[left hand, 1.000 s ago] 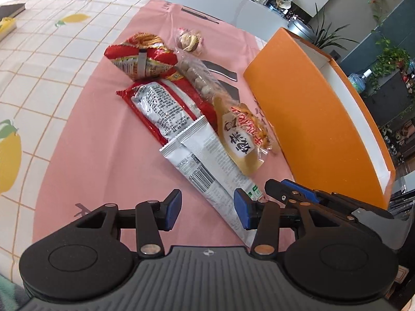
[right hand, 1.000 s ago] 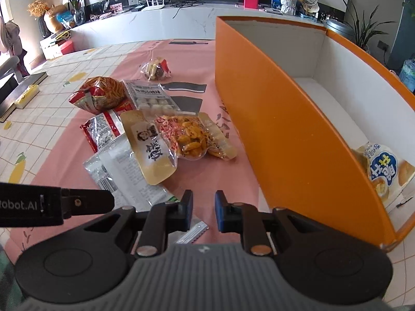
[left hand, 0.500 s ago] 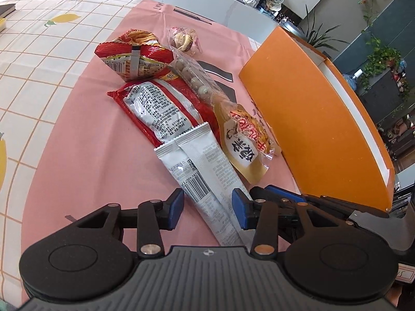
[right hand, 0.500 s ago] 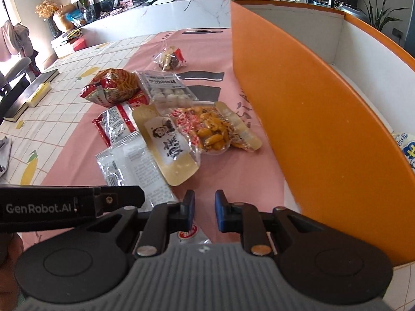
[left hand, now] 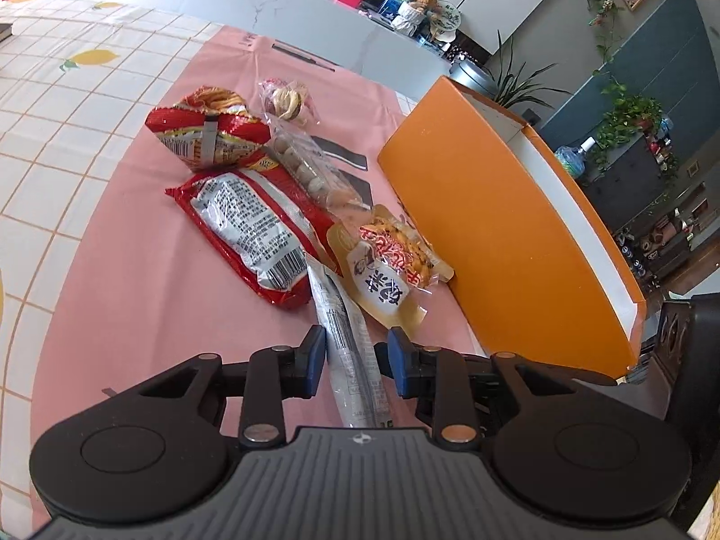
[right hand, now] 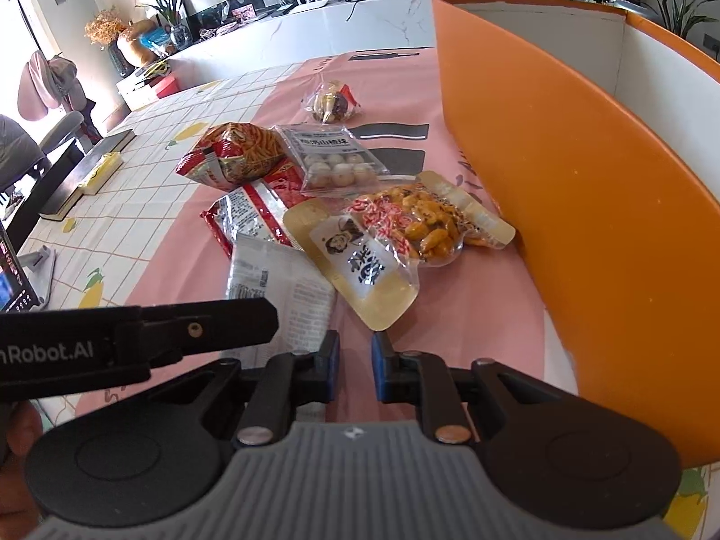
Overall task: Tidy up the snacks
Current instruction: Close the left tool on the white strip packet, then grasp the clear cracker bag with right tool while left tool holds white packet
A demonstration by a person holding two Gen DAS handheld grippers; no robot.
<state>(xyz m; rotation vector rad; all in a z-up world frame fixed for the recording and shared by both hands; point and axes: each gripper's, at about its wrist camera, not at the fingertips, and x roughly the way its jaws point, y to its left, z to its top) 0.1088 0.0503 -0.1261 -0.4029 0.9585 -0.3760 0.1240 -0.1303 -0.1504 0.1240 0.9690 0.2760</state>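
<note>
Snack packet of white plastic (left hand: 348, 351) is seen lifted between the closing left tool (left hand: 355, 357), pads not yet pressing; right tool (right hand: 355, 366) nearly shut, empty.

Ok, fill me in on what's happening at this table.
A person is sorting snack packets beside an orange box. The left hand-held gripper has just been closing around a white packet, which lies between its jaws; a firm pinch isn't clear yet. The right hand-held gripper is nearly shut and empty. The other snacks, like the peanut pouch, lie on the pink cloth.
</note>
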